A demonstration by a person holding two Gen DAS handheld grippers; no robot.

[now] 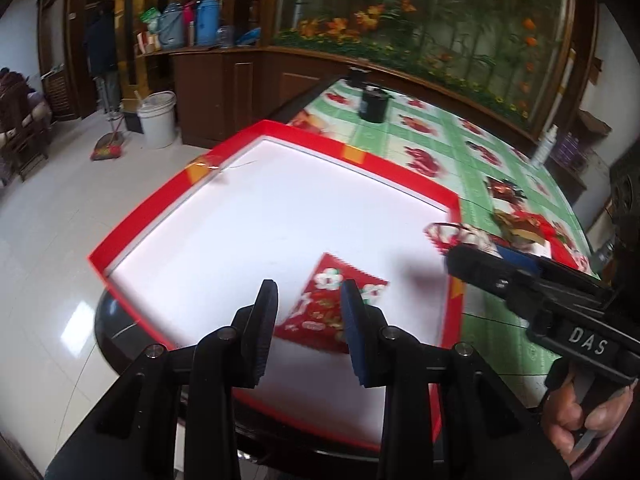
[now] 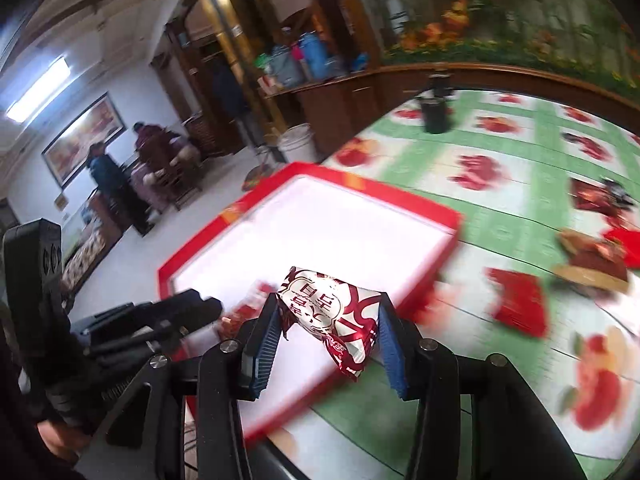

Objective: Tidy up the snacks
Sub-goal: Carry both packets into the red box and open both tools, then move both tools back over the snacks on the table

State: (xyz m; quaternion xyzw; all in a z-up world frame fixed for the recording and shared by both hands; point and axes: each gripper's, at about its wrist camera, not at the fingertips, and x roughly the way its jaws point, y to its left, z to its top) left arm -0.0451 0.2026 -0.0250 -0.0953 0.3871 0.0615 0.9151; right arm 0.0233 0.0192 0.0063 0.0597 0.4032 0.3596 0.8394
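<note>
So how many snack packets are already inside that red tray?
1: a red packet lies on the tray floor near the left tongs. Another hangs in the right tongs; more might be hidden.

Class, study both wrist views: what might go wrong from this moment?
1. The right tool holds the white-and-red snack packet by its crinkly sides; it may slip before reaching the red tray.
2. Both tools crowd the tray's near corner; the left tool hangs open above the red packet, so they may bump.

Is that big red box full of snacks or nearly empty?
Nearly empty. The red box shows a bare white floor with one red snack packet lying in it; a second packet is gripped by the right gripper.
</note>
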